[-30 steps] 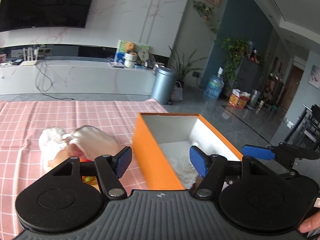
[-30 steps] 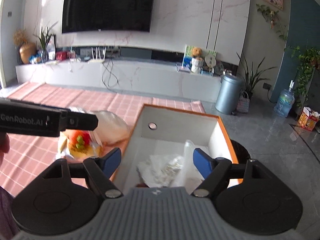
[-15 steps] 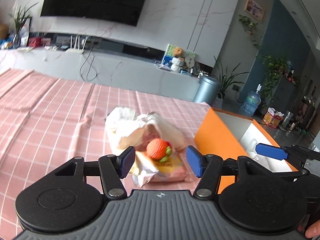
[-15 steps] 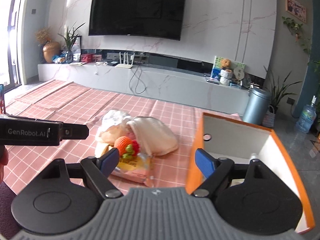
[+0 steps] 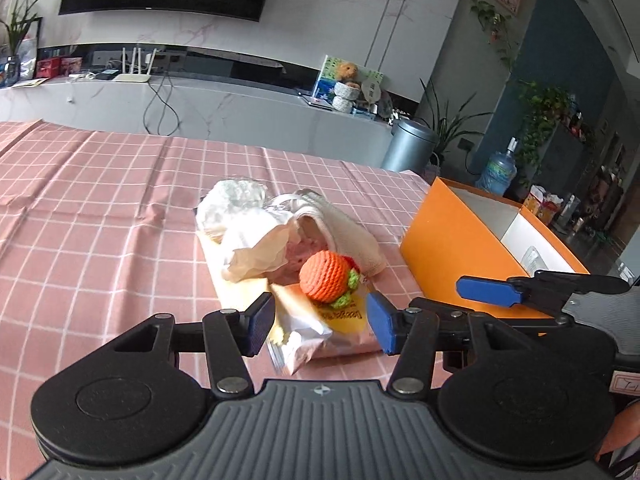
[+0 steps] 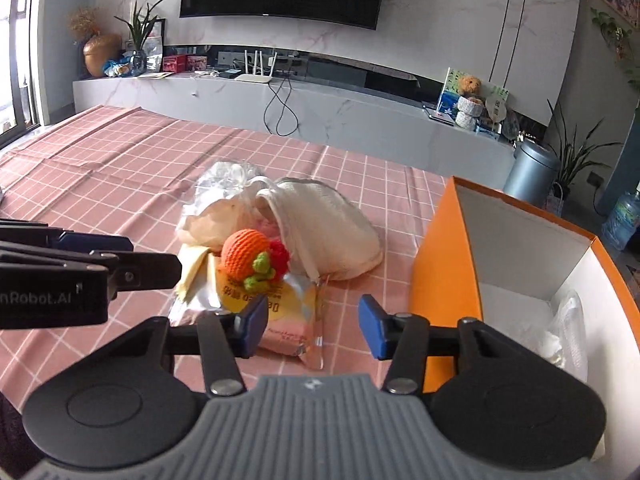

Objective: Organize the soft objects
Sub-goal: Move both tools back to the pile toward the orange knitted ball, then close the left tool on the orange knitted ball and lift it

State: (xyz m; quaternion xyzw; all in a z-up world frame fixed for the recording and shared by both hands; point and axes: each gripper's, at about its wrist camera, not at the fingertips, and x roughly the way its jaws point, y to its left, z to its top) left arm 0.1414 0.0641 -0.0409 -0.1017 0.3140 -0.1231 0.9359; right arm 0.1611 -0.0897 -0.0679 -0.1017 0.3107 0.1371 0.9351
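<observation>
A pile of soft things lies on the pink checked tablecloth [image 5: 100, 216]: an orange crocheted ball [image 5: 325, 277] [image 6: 245, 253] with green and red bits, on a yellow and pink plastic snack packet [image 5: 320, 326] [image 6: 280, 312], a cream mesh pouch [image 5: 352, 240] [image 6: 328, 232] and crumpled plastic bags [image 5: 236, 204] [image 6: 224, 188]. My left gripper [image 5: 320, 322] is open and empty just before the packet. My right gripper [image 6: 312, 326] is open and empty over the packet's near end. The orange box [image 5: 452, 256] [image 6: 444, 264] stands right of the pile, with white plastic [image 6: 568, 332] inside.
The right gripper's finger [image 5: 492, 290] shows beside the box in the left wrist view; the left gripper [image 6: 80, 272] shows at the left in the right wrist view. Beyond the table are a white TV bench [image 6: 280, 108], a grey bin [image 5: 412, 148] and plants.
Both grippers have swung left from over the orange box to the pile of soft things and come closer to it. Both stay open and empty.
</observation>
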